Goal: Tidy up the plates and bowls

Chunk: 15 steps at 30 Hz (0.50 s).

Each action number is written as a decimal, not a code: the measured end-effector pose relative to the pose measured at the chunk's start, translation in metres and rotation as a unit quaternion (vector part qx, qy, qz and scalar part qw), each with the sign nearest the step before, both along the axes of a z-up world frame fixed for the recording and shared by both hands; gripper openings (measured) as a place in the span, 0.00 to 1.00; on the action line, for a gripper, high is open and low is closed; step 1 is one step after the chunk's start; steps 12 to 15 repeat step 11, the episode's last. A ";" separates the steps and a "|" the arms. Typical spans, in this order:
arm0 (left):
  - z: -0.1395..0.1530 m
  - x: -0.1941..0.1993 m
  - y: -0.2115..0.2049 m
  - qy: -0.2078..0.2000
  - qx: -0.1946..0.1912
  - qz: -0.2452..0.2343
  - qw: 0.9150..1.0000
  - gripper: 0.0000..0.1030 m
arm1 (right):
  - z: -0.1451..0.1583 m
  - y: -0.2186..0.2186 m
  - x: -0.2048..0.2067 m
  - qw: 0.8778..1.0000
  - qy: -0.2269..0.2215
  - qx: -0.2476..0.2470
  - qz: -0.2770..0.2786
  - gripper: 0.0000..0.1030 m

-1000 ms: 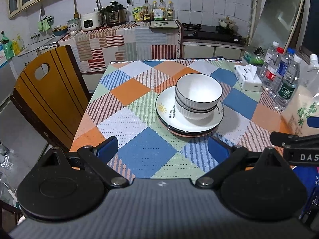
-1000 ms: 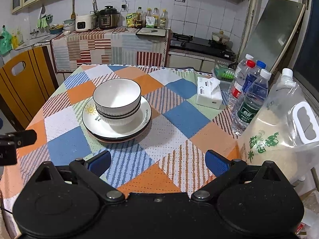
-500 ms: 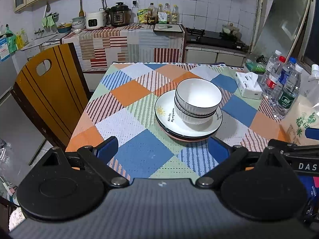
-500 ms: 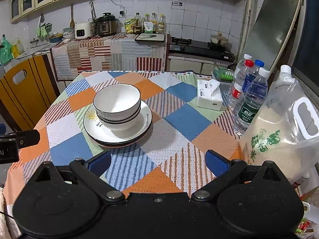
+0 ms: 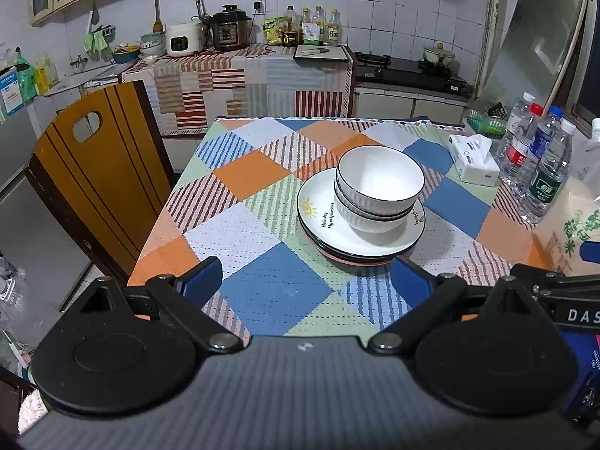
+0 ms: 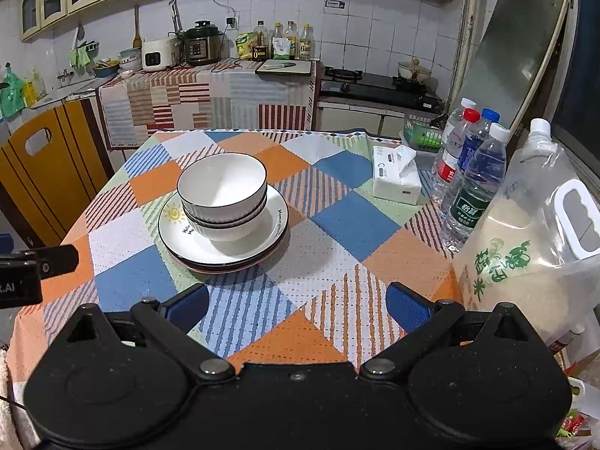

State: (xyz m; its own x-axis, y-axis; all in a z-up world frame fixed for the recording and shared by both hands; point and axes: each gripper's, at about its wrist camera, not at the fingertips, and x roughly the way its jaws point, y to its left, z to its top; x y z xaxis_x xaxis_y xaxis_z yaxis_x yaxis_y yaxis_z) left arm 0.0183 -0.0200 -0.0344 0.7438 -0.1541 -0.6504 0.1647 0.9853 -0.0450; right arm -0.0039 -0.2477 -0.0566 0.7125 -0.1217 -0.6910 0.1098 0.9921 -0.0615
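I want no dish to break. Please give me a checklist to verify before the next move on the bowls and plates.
1. Left gripper empty, jaws open: ok.
2. Right gripper empty, jaws open: ok.
3. Stacked bowls sit upright, nested, on the plates: ok.
4. Both grippers are short of the stack and touch nothing: ok.
5. Free tablecloth beside the stack to set a bowl down: ok; the tissue box and water bottles stand apart at the right edge.
6. How many plates lie under the top one: cannot tell, only their edges show.
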 end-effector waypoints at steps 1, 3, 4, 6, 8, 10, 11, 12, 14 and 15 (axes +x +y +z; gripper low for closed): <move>0.000 0.000 0.000 0.001 -0.003 0.000 1.000 0.95 | 0.000 0.000 0.000 1.000 0.000 0.000 0.000 0.99; 0.000 0.000 0.001 0.002 -0.003 0.003 1.000 0.95 | 0.000 0.000 0.000 1.000 0.000 0.000 0.000 0.99; 0.000 0.000 0.001 0.002 0.000 0.004 1.000 0.95 | 0.000 0.000 0.000 1.000 0.000 0.000 0.000 0.99; 0.001 0.000 0.001 0.001 0.002 0.005 1.000 0.95 | -0.001 0.000 0.000 1.000 0.001 0.000 -0.001 0.99; 0.001 0.000 0.002 0.000 0.002 0.006 1.000 0.95 | -0.001 0.000 0.000 1.000 0.002 0.001 -0.001 0.99; 0.001 -0.001 0.001 -0.001 0.005 0.005 1.000 0.95 | -0.001 0.000 0.000 1.000 0.003 0.002 -0.001 0.99; 0.001 -0.001 0.001 -0.001 0.006 0.005 1.000 0.95 | -0.001 0.000 0.000 1.000 0.003 0.003 -0.001 0.99; 0.001 -0.001 0.001 -0.001 0.006 0.005 1.000 0.95 | -0.001 0.000 0.000 1.000 0.003 0.003 -0.001 0.99; 0.001 -0.001 0.001 -0.001 0.006 0.005 1.000 0.95 | -0.001 0.000 0.000 1.000 0.003 0.003 -0.001 0.99; 0.001 -0.001 0.001 -0.001 0.006 0.005 1.000 0.95 | -0.001 0.000 0.000 1.000 0.003 0.003 -0.001 0.99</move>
